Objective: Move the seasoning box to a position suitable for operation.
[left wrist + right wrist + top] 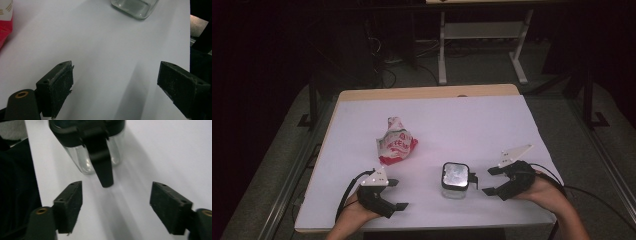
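Right gripper (486,181) closing in on the jar (455,180) at lower centre of the high view, jaws partly open and gripping nothing, the jar's black lid handle (101,162) pointing into the gap; left gripper (396,194) resting at lower left, jaws wide and empty. Risking a knock on the handle, tipping or sliding the light jar toward the near table edge (422,224). Leaving open room toward upper right, with the snack bag (395,142) lying well apart at centre left.

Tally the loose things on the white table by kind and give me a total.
Glass jar with black lid: 1
Red and white crumpled packet: 1
Total: 2
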